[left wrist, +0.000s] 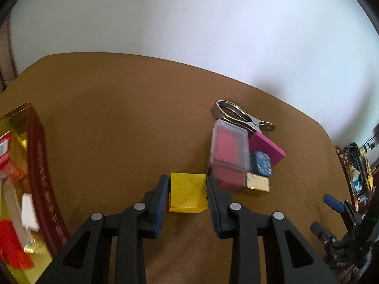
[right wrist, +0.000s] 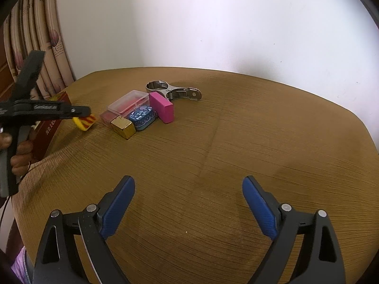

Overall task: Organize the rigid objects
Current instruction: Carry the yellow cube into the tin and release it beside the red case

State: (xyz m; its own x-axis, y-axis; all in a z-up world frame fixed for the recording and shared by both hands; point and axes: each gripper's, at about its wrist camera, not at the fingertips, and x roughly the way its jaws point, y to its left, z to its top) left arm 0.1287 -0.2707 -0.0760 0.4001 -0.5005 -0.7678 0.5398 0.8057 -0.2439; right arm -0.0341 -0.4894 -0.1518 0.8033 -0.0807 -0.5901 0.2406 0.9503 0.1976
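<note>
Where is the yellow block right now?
In the left wrist view the yellow block sits between the left gripper's pads, which are closed on it, just left of the clear red case and the gold cube.

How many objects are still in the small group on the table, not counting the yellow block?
5: metal clamp at the back, clear case, pink box, blue tin, gold cube in front. Others may be hidden.

Both grippers: black frames, blue pads
Left gripper [left wrist: 188, 195] and right gripper [right wrist: 188, 203]: black triangular-cutout arms, silver round rivets, ribbed blue fingers [right wrist: 118, 209].
</note>
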